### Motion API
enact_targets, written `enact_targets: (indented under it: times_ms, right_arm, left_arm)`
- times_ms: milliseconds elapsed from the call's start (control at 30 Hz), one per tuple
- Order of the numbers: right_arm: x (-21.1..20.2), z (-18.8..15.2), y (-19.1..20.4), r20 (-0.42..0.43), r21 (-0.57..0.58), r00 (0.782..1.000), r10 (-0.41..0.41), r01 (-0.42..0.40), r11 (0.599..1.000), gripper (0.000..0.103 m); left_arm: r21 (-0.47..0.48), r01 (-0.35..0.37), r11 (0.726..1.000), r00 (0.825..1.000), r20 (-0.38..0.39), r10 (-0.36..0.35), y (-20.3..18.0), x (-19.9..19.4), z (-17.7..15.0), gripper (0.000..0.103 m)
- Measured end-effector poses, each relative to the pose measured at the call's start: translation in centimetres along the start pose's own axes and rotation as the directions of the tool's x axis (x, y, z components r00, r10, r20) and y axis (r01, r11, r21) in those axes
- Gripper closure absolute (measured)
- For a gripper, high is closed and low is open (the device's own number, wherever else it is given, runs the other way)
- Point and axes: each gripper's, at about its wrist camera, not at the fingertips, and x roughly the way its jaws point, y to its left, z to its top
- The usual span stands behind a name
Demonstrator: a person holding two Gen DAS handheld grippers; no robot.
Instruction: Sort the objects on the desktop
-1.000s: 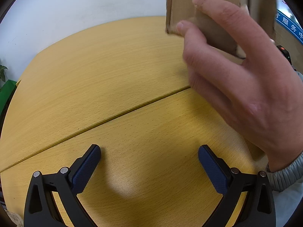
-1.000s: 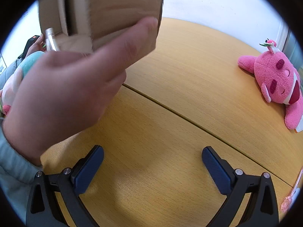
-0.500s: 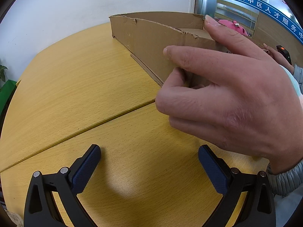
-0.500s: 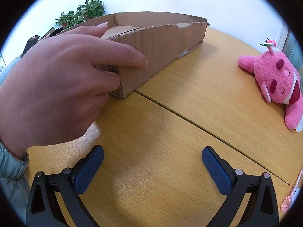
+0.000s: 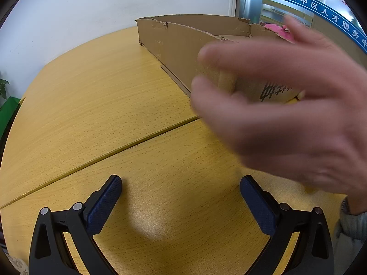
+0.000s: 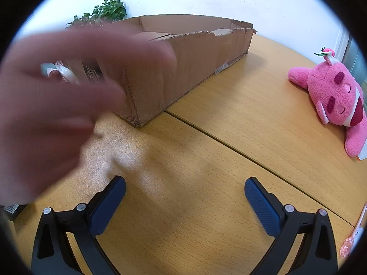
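Note:
A long shallow cardboard box [image 5: 183,45] [image 6: 195,61] rests on the wooden table [image 5: 103,105] [image 6: 252,114], open side up. A person's bare hand [image 5: 286,114] [image 6: 57,103], blurred by motion, hovers at the box's near end, apart from it. A pink plush toy [image 6: 332,94] lies on the table at the right; a bit of it peeks over the box [image 5: 278,31] in the left wrist view. My left gripper [image 5: 181,197] stands open low over the table with nothing between its fingers. My right gripper [image 6: 184,197] is open and holds nothing as well.
A small pink item [image 6: 351,240] lies at the table's right edge. A potted plant [image 6: 103,13] stands behind the box against a white wall. A glass door with a blue sign [image 5: 309,2] is beyond the table. A seam [image 5: 137,142] crosses the tabletop.
The hand lowered the box from the air onto the table, then let go and is drawing back. Neither gripper has moved.

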Motion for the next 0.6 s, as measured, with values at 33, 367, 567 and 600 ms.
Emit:
enact_targets:
  times_ms: [33,367,567,600]
  right_arm:
    - [0.01,0.02,-0.03,0.0,0.0,1.0,0.0,0.0,1.0,0.0]
    - [0.03,0.24,-0.19,0.0,0.0,1.0,0.0,0.0,1.0,0.0]
    - [0.06,0.31,-0.29,0.0,-0.001,1.0,-0.001,0.001,1.0,0.0]
    - [0.03,0.24,-0.24,0.0,0.0,1.0,-0.002,0.002,1.0,0.0]
  left_arm:
    - [0.0,0.0,1.0,1.0,0.0,0.0,-0.01,0.0,-0.01,0.0]
    - [-0.001,-0.001,1.0,1.0,0.0,0.001,-0.05,0.04,0.0,0.0]
    - [-0.001,-0.001,1.0,1.0,0.0,0.001,-0.06,0.08,0.03,0.0]
    - [-0.001,-0.001,1.0,1.0,0.0,0.001,-0.06,0.07,0.02,0.0]
